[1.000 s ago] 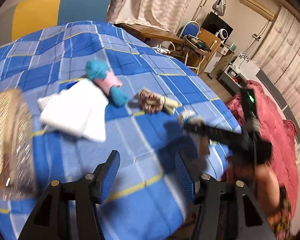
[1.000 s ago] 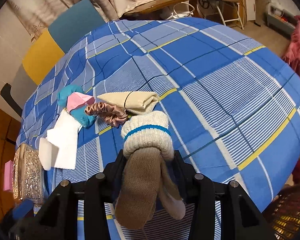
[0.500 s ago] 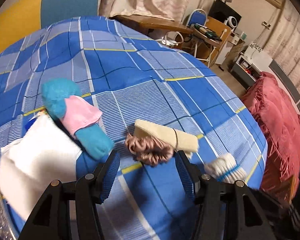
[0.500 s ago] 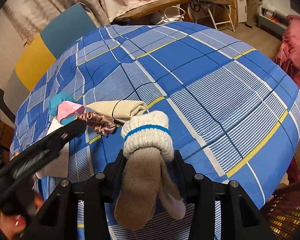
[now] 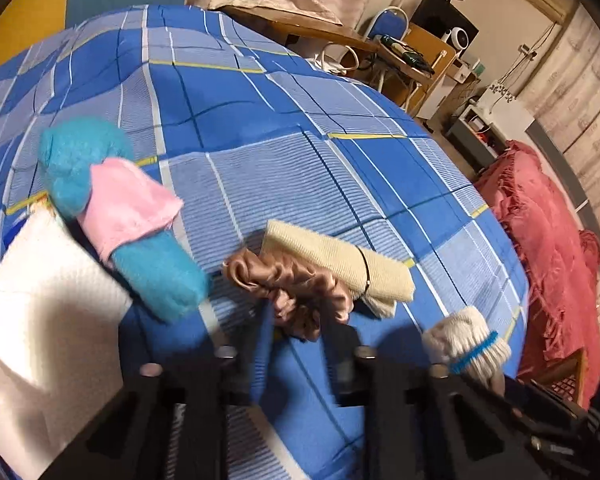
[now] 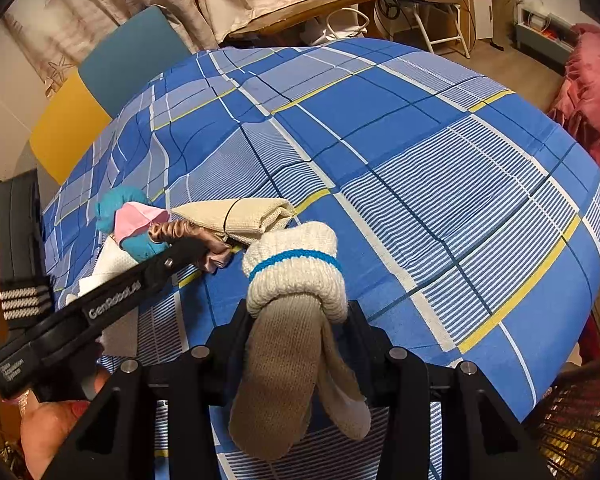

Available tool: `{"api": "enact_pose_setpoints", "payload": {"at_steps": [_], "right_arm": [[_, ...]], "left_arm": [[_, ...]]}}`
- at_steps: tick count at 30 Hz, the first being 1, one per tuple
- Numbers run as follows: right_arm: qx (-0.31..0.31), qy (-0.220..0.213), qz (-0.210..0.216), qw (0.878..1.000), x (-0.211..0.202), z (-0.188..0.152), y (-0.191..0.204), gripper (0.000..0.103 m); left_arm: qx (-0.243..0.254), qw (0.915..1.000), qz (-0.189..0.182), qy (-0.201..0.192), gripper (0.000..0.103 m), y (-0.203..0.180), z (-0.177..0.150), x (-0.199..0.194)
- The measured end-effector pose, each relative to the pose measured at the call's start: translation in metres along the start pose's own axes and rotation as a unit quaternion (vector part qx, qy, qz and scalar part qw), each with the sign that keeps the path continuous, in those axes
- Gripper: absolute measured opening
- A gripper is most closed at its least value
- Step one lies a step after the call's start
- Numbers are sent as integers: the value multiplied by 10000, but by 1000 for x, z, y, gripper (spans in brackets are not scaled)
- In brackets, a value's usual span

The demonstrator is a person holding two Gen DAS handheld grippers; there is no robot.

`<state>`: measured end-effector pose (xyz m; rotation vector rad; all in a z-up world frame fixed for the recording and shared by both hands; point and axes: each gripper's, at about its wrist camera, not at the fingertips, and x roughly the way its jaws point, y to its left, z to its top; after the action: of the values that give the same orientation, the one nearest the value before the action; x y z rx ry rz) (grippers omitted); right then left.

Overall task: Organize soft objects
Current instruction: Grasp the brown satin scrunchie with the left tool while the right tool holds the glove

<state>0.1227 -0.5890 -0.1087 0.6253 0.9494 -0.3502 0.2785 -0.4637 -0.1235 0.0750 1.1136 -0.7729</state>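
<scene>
A: What covers the bed (image 6: pixel 440 168)?
B: A blue plaid sheet; a white cloth (image 5: pixel 40 312), teal-and-pink bundle (image 5: pixel 116 216), beige roll (image 5: pixel 336 260) and satin scrunchie (image 5: pixel 300 296) lie on it.

I'm seeing warm, dim indoor light casting soft shadows under the rolled socks (image 6: pixel 292 280) onto the blue checked bedspread (image 6: pixel 440 184). The left gripper (image 5: pixel 296 332) is smearing with motion blur below the bedspread's centre. Fisheye bending is curving the bedspread's edges, with dark corners vignetting around it.
</scene>
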Motion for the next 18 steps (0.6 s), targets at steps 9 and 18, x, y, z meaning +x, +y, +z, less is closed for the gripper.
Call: {"api": "enact_pose_setpoints", "payload": {"at_steps": [9, 18], "right_arm": [[-36, 38, -53, 10000, 3, -2, 0, 46], [10, 45, 43, 10000, -1, -8, 2, 46]], "left_arm": [[-21, 9995, -139, -298, 9, 10, -42, -38], [277, 9976, 429, -458, 46, -1, -31, -46]]}}
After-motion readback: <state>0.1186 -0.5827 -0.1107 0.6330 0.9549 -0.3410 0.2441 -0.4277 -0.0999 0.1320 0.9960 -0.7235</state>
